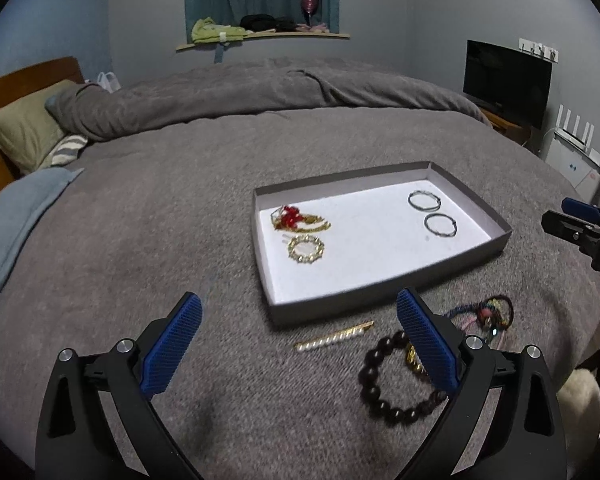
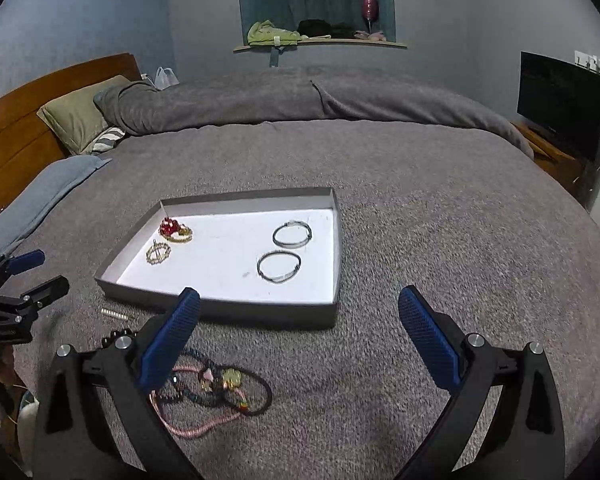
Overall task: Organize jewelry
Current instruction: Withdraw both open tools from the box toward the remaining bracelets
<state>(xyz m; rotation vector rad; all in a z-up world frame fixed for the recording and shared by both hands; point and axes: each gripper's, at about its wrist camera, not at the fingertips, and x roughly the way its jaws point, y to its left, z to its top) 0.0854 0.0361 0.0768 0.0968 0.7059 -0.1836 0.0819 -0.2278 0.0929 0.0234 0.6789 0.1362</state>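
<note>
Jewelry: round dark-beaded bracelet (image 1: 396, 380) on fuzzy grey blanket (image 1: 160, 260).

A home bedroom — a wide bed (image 2: 380, 208) under a grey blanket, pillows (image 2: 76, 114) against a wooden headboard (image 2: 16, 136), a curtained window ledge (image 2: 320, 42), and a television (image 2: 560, 100) on a low stand.

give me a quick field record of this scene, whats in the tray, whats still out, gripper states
surface: grey blanket
tray: two silver bangles, red-and-gold piece, gold beaded ring
outside tray: gold hair clip, dark bead bracelet, tangle of cord bracelets
left gripper: open, empty, near the bead bracelet
right gripper: open, empty, beside the cord tangle
</note>
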